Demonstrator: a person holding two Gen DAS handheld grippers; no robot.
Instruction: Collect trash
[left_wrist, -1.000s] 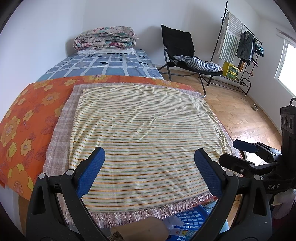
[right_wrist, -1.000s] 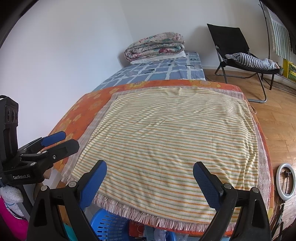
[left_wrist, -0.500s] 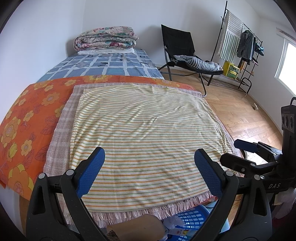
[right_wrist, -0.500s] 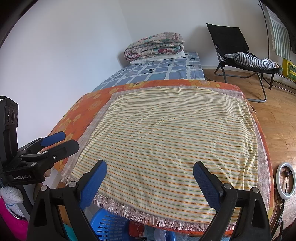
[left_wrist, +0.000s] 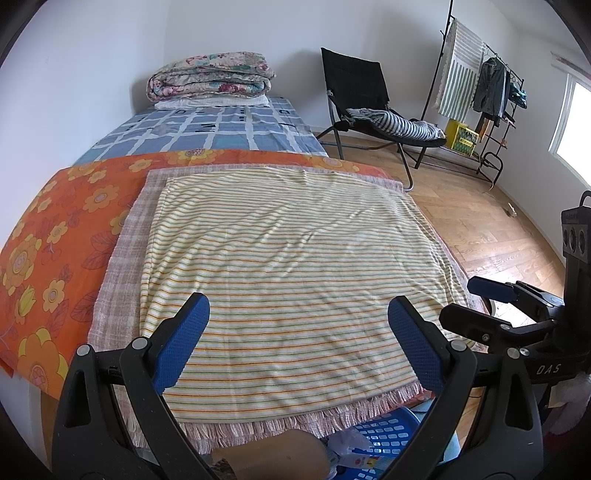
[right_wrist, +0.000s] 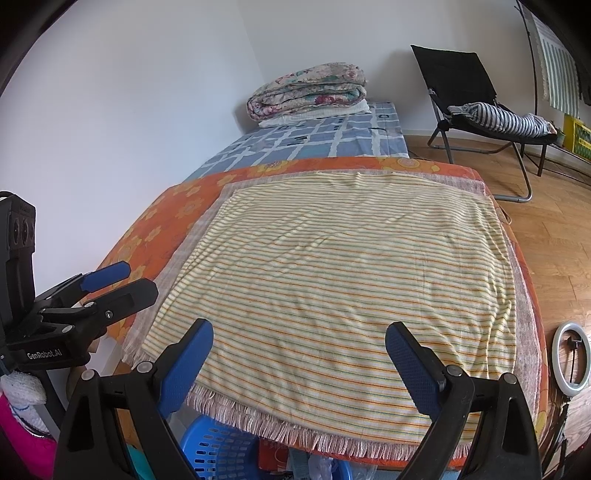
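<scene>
A bed (left_wrist: 229, 122) runs along a white wall, its near end covered by an orange floral sheet (left_wrist: 48, 236) with a striped yellow blanket (left_wrist: 291, 266) spread flat on top; a folded quilt (left_wrist: 210, 75) sits at the far end, and a black folding chair (left_wrist: 354, 92) stands on the wooden floor (left_wrist: 480, 221) beyond.

The left gripper (left_wrist: 299, 339) is held level above the blanket's fringed near edge, jaws spread wide with nothing between them. The right gripper (right_wrist: 299, 354) hovers beside it in the same pose, also wide open and empty. Each shows at the edge of the other's view.

Below the bed's edge sits a blue perforated basket (left_wrist: 384, 435), holding crumpled white trash (left_wrist: 347, 441) and printed packaging; a tan rounded object (left_wrist: 273, 454) lies just beside it, its nature unclear.
</scene>
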